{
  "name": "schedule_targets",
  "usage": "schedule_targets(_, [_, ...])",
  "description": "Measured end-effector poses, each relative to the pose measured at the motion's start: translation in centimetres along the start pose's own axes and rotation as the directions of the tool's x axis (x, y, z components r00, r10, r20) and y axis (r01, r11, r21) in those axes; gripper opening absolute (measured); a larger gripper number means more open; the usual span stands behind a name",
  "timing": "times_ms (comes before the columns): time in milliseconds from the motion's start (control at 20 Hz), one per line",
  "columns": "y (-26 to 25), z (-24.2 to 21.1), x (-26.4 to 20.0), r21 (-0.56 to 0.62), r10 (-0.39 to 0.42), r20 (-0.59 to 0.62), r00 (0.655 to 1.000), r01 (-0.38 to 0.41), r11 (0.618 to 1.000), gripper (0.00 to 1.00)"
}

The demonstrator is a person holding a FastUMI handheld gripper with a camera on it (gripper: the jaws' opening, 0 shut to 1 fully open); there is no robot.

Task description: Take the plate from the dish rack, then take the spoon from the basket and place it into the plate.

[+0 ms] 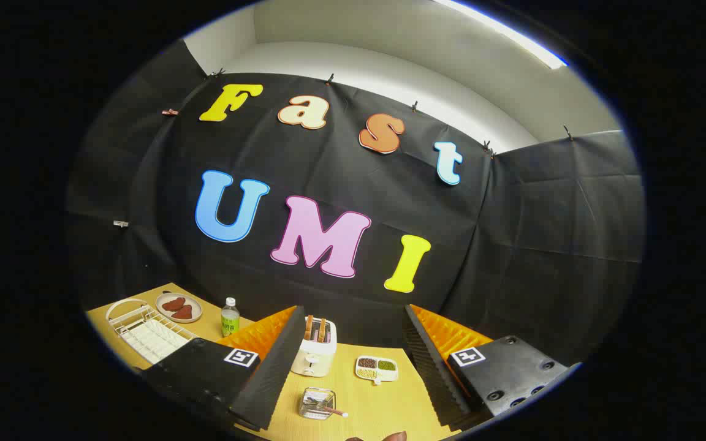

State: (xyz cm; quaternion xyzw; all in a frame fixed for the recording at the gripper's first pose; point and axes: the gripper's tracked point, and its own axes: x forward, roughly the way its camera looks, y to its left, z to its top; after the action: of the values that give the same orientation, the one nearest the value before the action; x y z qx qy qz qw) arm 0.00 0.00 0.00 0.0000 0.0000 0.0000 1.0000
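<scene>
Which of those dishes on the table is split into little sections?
The small white tray holding brown, green and pale grains, beside the white toaster. The round plate by the wire rack is undivided. The claw is open.

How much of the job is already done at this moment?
Nothing looks done yet. The fingers stand open and hold nothing, above the table. The rack lies far to one side; I cannot make out a plate in it. The spoon still lies in the basket between the fingers. Both steps are left.
</scene>
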Motion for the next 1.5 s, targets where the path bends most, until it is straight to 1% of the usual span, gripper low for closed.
schedule_targets(1050, [0.7, -1.1, -0.3, 0.01, 0.02, -0.025, 0.999, -0.02, 1.0, 0.98])
schedule_targets(1150, [1.5, -1.1, -0.2, 0.031, 0.042, -0.029, 0.999, -0.041, 0.999, 0.98])
schedule_targets(1200, [2.8, -1.0, -0.2, 0.055, 0.078, -0.035, 0.996, -0.076, 0.996, 0.98])
schedule_targets(1300, [6.8, -1.8, 0.4, 0.115, 0.185, -0.088, 0.979, -0.175, 0.978, 0.97])
schedule_targets(1350, [9.0, -3.0, 0.8, 0.144, 0.245, -0.144, 0.959, -0.225, 0.964, 0.98])
schedule_targets(1400, [11.0, -4.3, 1.0, 0.172, 0.295, -0.21, 0.932, -0.262, 0.95, 0.98])
schedule_targets(1500, [14.6, -7.5, 1.6, 0.224, 0.355, -0.34, 0.871, -0.292, 0.93, 0.98])
